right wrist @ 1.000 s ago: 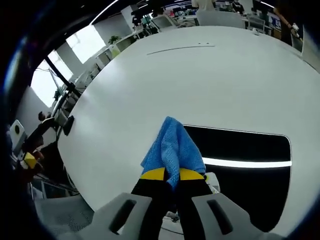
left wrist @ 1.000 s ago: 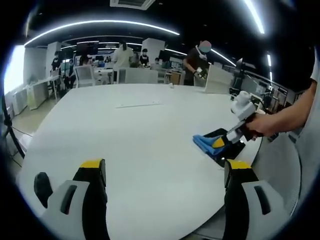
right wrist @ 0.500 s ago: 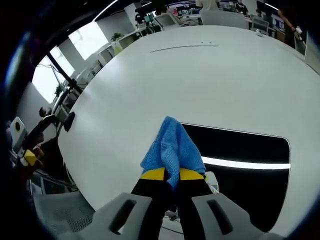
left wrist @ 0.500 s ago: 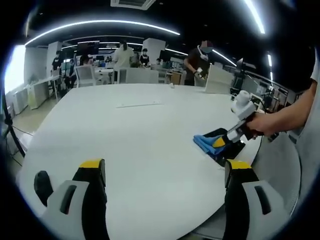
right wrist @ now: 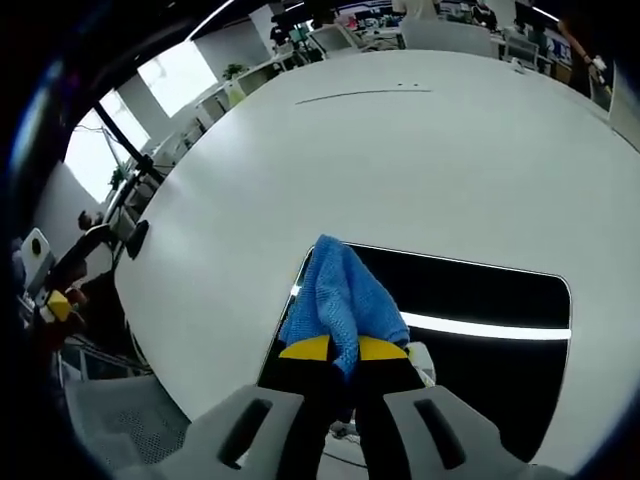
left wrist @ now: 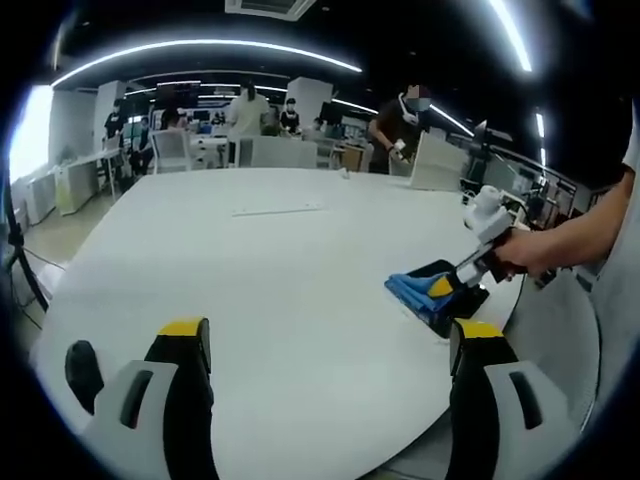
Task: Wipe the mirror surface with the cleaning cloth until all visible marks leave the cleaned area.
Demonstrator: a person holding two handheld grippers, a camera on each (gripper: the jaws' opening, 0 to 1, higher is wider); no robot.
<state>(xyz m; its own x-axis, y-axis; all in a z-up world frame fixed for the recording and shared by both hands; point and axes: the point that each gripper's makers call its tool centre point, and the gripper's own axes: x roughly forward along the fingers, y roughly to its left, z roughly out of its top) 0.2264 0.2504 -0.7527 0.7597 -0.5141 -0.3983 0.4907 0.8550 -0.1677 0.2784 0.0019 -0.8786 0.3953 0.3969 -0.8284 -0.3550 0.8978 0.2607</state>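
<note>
Bright, even overhead strip lighting; tabletop [left wrist: 280, 280] near blown-out white. Window glare at far left. Mirror [right wrist: 470, 320] reflects one light strip. Heavy fisheye bending, background soft.

A broad white round table [right wrist: 420, 160] carries everything here. A dark rectangular mirror [right wrist: 480, 300] lies flat on it near the edge, with a blue cleaning cloth [right wrist: 340, 300] resting on the mirror's end. Farther across the tabletop lies a thin pale strip [left wrist: 277, 210].

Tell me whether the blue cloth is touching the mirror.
Touching. In the right gripper view the right gripper, shut on the blue cloth, presses it on the mirror near its corner, with no gap under the folds.
</note>
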